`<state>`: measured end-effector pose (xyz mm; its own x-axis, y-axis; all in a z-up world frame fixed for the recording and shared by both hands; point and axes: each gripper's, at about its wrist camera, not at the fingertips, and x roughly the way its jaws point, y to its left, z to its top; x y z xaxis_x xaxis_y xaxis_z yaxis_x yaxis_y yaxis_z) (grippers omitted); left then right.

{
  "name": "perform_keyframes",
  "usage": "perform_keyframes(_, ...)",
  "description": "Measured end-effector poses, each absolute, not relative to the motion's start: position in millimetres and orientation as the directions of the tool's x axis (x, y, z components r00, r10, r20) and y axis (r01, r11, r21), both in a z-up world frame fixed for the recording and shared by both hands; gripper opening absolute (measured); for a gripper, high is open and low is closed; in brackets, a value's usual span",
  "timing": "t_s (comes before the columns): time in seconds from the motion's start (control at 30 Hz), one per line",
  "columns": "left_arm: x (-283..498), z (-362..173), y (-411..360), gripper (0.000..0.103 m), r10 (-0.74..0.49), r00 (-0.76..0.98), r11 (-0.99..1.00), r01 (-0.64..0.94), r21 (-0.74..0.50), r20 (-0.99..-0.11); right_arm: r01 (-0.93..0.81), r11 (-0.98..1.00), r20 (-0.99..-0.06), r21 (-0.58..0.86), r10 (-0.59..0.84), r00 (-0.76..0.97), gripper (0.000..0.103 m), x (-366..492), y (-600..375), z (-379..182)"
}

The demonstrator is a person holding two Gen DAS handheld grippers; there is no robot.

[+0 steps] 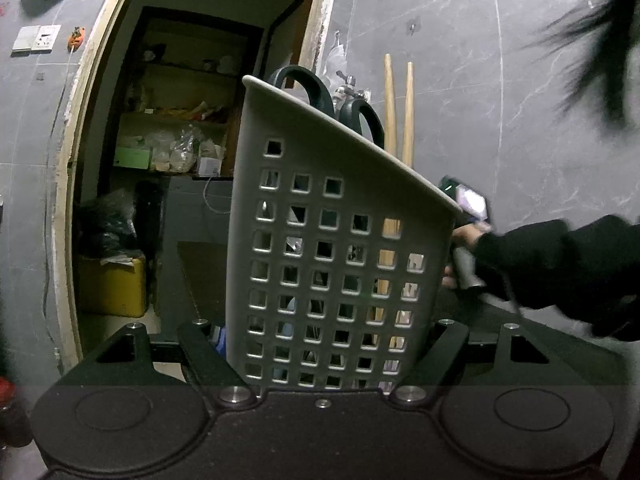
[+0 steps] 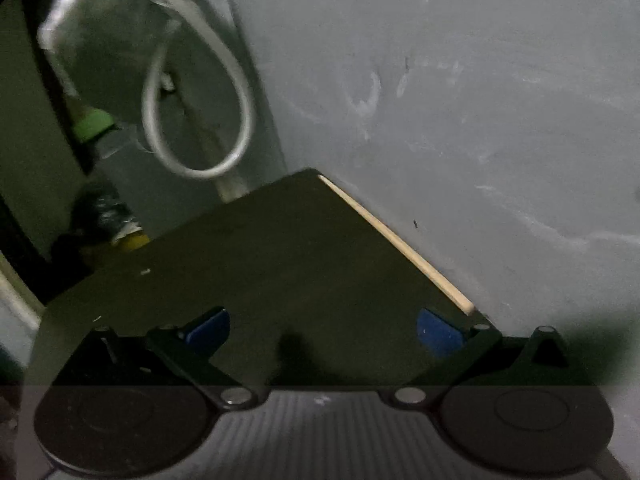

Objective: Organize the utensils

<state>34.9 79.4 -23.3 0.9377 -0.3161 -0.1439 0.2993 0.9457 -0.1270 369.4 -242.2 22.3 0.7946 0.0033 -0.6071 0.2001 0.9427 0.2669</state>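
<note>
1. The white perforated utensil holder (image 1: 332,248) stands between the jaws of the left gripper (image 1: 324,344), clamped at its lower part by both fingers. Its long axis runs up and away from the jaws, leaning a little to the left, with the open rim on top sloping down to the right.
2. Inside the holder, black scissors (image 1: 320,92) stand handles-up above the rim, and two wooden chopsticks (image 1: 398,112) rise nearly upright at its right side, their shafts showing through the square holes.
3. To the right of the left jaws, a person's hand (image 1: 466,240) in a black sleeve (image 1: 560,264) grips the handle of the other tool, just beside the holder's right wall.
4. Beyond the holder to the left, a doorway (image 1: 192,120) opens onto cluttered shelves; a grey tiled wall (image 1: 500,100) lies beyond to the right.
5. The right gripper (image 2: 324,332) has its jaws spread wide with nothing between them; blue pads (image 2: 208,330) show on the fingers.
6. Ahead of those jaws lies a dark tabletop (image 2: 288,264), with one wooden chopstick (image 2: 396,244) lying along its far right edge against the wall, pointing diagonally away to the left.
7. The right-wrist view is dim and blurred; a looped white hose (image 2: 200,120) hangs beyond on the left. The holder's base is hidden behind the left gripper's body.
</note>
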Motion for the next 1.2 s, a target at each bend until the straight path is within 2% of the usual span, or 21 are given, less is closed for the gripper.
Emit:
perform_keyframes(0.1, 39, -20, 74, 0.078, -0.289, 0.943, 0.955, 0.272, -0.12, -0.165, 0.176, 0.974, -0.662, 0.143, -0.038, 0.749, 0.102, 359, -238, 36)
perform_keyframes(0.17, 43, -19, 71, 0.078, -0.281, 0.943, 0.958, 0.265, -0.11, -0.177, 0.06, 0.995, -0.689, 0.085, 0.016, 0.724, 0.102, 361, -238, 44)
perform_keyframes(0.27, 47, -16, 69, 0.078, -0.276, 0.942, 0.96, 0.262, -0.096, -0.189, -0.207, 0.978, -0.735, 0.032, 0.163, 0.659, 0.102, 372, -238, 46)
perform_keyframes(0.33, 48, -16, 68, 0.078, -0.273, 0.942, 0.961, 0.261, -0.086, -0.196, -0.254, 0.965, -0.751, -0.073, 0.114, 0.65, 0.102, 374, -238, 40)
perform_keyframes(0.43, 50, -14, 67, 0.078, -0.275, 0.941, 0.961, 0.266, -0.073, -0.196, -0.304, 0.947, -0.795, -0.107, 0.102, 0.598, 0.101, 379, -238, 28)
perform_keyframes(0.53, 55, -11, 65, 0.078, -0.274, 0.94, 0.962, 0.265, -0.07, -0.205, -0.33, 0.914, -0.808, -0.238, 0.002, 0.589, 0.102, 379, -222, 21)
perform_keyframes(0.6, 58, -11, 66, 0.078, -0.277, 0.939, 0.961, 0.268, -0.069, -0.203, -0.328, 0.866, -0.775, -0.378, -0.101, 0.624, 0.102, 362, -211, 22)
perform_keyframes(0.73, 57, -12, 66, 0.077, -0.278, 0.939, 0.96, 0.273, -0.055, -0.201, -0.352, 0.674, -0.646, -0.649, -0.244, 0.724, 0.101, 339, -189, 23)
perform_keyframes(0.87, 56, -12, 67, 0.077, -0.289, 0.937, 0.957, 0.286, -0.046, -0.195, -0.399, 0.337, -0.499, -0.853, -0.302, 0.812, 0.102, 326, -175, 13)
perform_keyframes(1.1, 61, -13, 79, 0.077, -0.317, 0.929, 0.948, 0.307, -0.083, -0.193, -0.308, 0.028, -0.291, -0.951, -0.422, 0.859, 0.102, 369, -169, -16)
perform_keyframes(1.2, 64, -13, 81, 0.077, -0.31, 0.931, 0.951, 0.298, -0.089, -0.194, -0.356, -0.133, -0.276, -0.925, -0.409, 0.87, 0.102, 385, -178, -34)
